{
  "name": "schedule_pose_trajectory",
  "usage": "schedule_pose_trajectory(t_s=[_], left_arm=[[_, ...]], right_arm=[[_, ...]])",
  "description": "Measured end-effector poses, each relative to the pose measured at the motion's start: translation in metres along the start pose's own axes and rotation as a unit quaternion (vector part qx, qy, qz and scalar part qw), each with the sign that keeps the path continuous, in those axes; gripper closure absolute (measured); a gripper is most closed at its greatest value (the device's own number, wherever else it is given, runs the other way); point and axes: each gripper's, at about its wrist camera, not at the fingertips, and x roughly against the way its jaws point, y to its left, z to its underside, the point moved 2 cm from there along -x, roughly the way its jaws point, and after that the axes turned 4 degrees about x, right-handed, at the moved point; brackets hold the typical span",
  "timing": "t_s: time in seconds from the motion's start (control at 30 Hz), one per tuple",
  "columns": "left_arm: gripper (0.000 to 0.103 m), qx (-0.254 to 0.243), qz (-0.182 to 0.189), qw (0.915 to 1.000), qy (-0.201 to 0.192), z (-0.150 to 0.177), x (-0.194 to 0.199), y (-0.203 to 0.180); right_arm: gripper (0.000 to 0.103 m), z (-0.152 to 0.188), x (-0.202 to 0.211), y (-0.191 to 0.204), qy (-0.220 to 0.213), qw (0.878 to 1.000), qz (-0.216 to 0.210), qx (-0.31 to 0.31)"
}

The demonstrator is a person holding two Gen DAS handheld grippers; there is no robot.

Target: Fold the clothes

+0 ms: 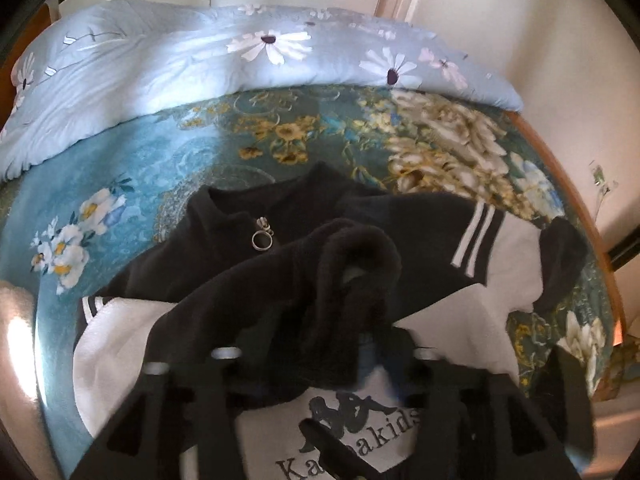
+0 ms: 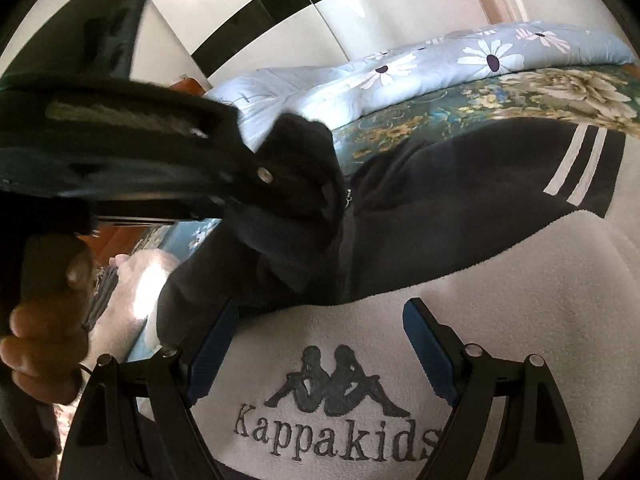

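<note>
On the bed [image 1: 168, 152], the jacket [image 2: 460, 208] lies collar-away; both grippers [image 2: 316, 344] [image 1: 320, 344] gape apart.

One fleece jacket [image 2: 460, 208], one quilt [image 1: 168, 64] — two grippers.

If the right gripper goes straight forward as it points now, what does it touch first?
Most likely the white fleece of the jacket, just above the logo. The right gripper is open and empty; depth is unclear.

Right gripper [image 2: 316, 344] spread wide, pointing down; left gripper [image 2: 304, 168] tilted down, seemingly part-open; hand [image 2: 44, 344] gripping its handle.
</note>
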Motion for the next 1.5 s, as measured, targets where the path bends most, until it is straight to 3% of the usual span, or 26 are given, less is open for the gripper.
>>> schedule_pose_trajectory(t_s=[0.23, 0.33, 0.4, 0.53, 0.6, 0.73, 0.8, 0.93, 1.03, 1.07, 1.13, 1.33, 1.5], left_arm=[[0.035, -0.001, 0.013, 0.9988, -0.047, 0.006, 0.035, 0.010], [0.035, 0.040, -0.009, 0.9966, -0.071, 0.027, 0.052, 0.051], [0.034, 0.085, -0.038, 0.9907, -0.099, 0.050, 0.061, 0.089], [0.031, 0.196, -0.093, 0.9660, -0.141, 0.104, 0.068, 0.161], [0.031, 0.259, -0.101, 0.9479, -0.155, 0.133, 0.064, 0.189], [0.032, 0.330, -0.066, 0.9225, -0.188, 0.171, 0.050, 0.206], [0.031, 0.317, -0.049, 0.9259, -0.200, 0.180, 0.042, 0.199], [0.031, 0.275, -0.026, 0.9418, -0.192, 0.184, 0.038, 0.192], [0.031, 0.247, -0.039, 0.9501, -0.187, 0.184, 0.040, 0.190], [0.031, 0.246, -0.041, 0.9507, -0.184, 0.185, 0.040, 0.190], [0.031, 0.245, -0.045, 0.9520, -0.178, 0.187, 0.041, 0.192], [0.031, 0.253, -0.049, 0.9526, -0.161, 0.192, 0.038, 0.198], [0.031, 0.238, -0.055, 0.9573, -0.154, 0.193, 0.036, 0.193]], right_arm=[[0.018, 0.004, -0.004, 0.004, 0.011, 1.000, 0.005, 0.005], [0.018, 0.004, -0.006, 0.000, 0.013, 1.000, 0.000, -0.004], [0.018, 0.002, -0.009, -0.004, 0.014, 1.000, -0.004, -0.010], [0.018, 0.001, -0.011, -0.014, 0.015, 0.999, -0.022, -0.037], [0.018, 0.001, -0.009, -0.018, 0.011, 0.998, -0.039, -0.053], [0.018, -0.001, -0.003, -0.027, -0.006, 0.994, -0.069, -0.085], [0.018, -0.002, 0.000, -0.032, -0.013, 0.992, -0.079, -0.101], [0.018, -0.005, 0.003, -0.037, -0.017, 0.989, -0.075, -0.125], [0.026, -0.007, 0.001, -0.035, 0.000, 0.992, -0.035, -0.121], [0.031, -0.007, 0.000, -0.034, 0.009, 0.993, -0.022, -0.119], [0.032, -0.009, 0.003, -0.033, 0.016, 0.993, -0.014, -0.116], [0.032, -0.027, 0.030, -0.034, -0.016, 0.993, -0.037, -0.114], [0.038, -0.027, 0.006, -0.029, 0.035, 0.993, -0.046, -0.101]])
